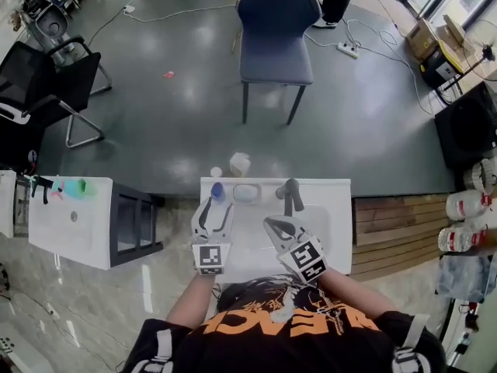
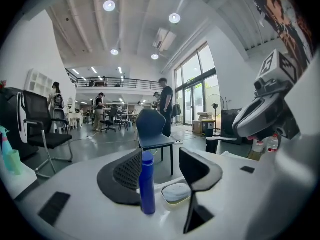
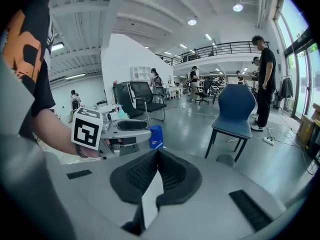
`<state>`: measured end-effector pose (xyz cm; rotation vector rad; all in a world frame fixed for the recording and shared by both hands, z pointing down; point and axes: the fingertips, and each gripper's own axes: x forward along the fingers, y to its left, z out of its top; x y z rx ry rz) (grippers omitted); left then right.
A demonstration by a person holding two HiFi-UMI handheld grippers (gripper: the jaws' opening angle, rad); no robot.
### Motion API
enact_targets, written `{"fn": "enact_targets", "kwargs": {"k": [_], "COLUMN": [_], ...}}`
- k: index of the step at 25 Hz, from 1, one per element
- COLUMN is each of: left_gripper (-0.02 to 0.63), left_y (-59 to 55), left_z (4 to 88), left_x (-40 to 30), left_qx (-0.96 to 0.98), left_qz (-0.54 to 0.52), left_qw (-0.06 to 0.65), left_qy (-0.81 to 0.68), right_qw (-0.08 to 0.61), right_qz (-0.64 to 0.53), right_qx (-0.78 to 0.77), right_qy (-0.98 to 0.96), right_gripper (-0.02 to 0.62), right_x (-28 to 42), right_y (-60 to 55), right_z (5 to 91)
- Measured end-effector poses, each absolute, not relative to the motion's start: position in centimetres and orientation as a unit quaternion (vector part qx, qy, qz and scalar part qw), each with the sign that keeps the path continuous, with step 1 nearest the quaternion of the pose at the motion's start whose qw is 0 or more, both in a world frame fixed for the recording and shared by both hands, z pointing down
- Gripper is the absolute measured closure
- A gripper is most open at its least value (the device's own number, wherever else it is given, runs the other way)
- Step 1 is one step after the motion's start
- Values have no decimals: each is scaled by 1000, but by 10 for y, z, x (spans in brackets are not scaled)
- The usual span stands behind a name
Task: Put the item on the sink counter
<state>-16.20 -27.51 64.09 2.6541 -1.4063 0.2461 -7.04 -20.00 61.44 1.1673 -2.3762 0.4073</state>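
on sink counter (image 1: 335, 194) | left hand-held gripper (image 2: 160, 156) wide apart around blue bottle (image 2: 147, 184) | right hand-held gripper (image 3: 156, 156) closed, empty

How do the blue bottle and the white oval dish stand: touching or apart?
Apart. The head view shows bare counter between the blue bottle and the white oval dish.

Right gripper (image 3: 157, 154) jaws together, empty; beyond, left gripper (image 3: 127, 129) beside blue bottle (image 3: 156, 137)

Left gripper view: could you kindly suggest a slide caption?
Open left gripper straddling an upright blue cylindrical bottle on the white sink counter.
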Motion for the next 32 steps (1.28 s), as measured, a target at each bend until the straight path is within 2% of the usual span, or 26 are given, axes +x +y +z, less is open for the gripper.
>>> {"fn": "enact_targets", "kwargs": {"k": [5,8,11,26,32], "left_gripper": [359,402,413,518,532], "left_y": [-258,-249,-237,-157,-123], "left_z": [634,627,621,600,581], "left_x": [-146,-137,-128,-68,-41], "left_qx": [885,889,895,914,920], "left_qz": [80,83,85,92,82], "left_qw": [57,48,33,57,49], "left_qy": [-454,-447,-437,-392,-380], "right_qw": [220,213,208,176,164], "right_qz": [141,139,137,131,132], "right_qx": [431,438,443,469,476], "right_qy": [-864,-862,-861,-855,-854], "right_gripper": [581,581,581,581,581], "right_x": [-62,-55,-48,4,28], "right_y": [-191,-184,-175,-111,-83], "right_z": [608,604,600,583,578]}}
